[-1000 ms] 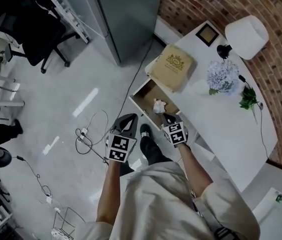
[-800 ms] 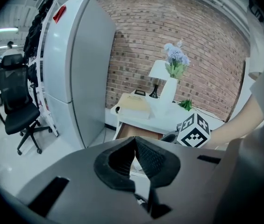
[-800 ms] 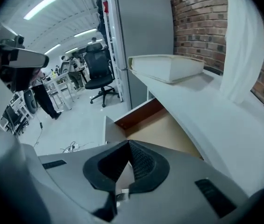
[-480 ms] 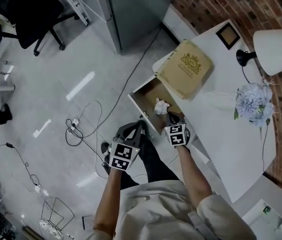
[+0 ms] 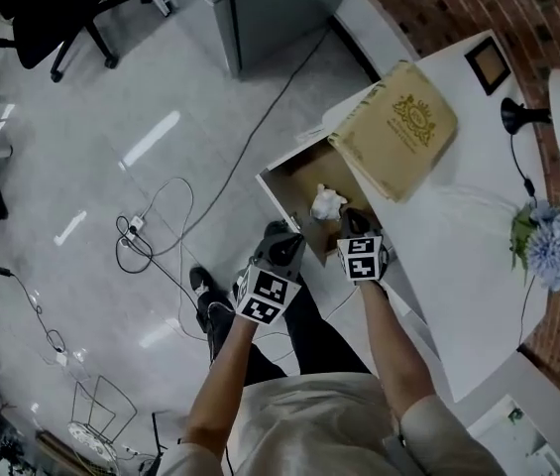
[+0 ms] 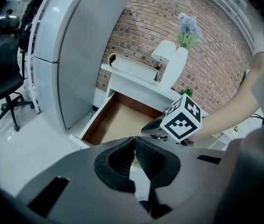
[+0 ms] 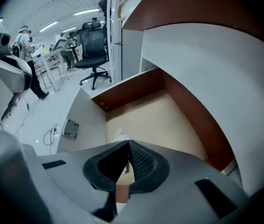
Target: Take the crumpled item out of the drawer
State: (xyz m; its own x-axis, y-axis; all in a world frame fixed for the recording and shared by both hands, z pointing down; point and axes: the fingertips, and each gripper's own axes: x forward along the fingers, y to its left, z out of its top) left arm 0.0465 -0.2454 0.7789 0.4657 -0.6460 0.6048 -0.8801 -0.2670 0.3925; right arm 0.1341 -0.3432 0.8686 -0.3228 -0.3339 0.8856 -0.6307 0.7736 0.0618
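1. The right gripper (image 7: 128,144) has its jaws pressed together with nothing between them. It points steeply down into the open drawer (image 5: 276,192), probably lined up for the reach. The jaws would have to part before taking anything.
2. The left gripper (image 6: 135,140) is likewise closed and empty. It sits by the drawer's front edge, outside it and beside the right one, seemingly kept clear of the working side.
3. The drawer stands pulled out from under the white desk (image 5: 458,256), so its inside is open from above. A tan box (image 5: 403,132) on the desk overhangs the back corner, leaving the front free.
4. The crumpled item (image 5: 326,202) lies alone on the drawer's brown floor, just ahead of the right gripper's tips and seemingly untouched. It is a small white wad, lumpy and creased, most likely paper, light and easily squashed.
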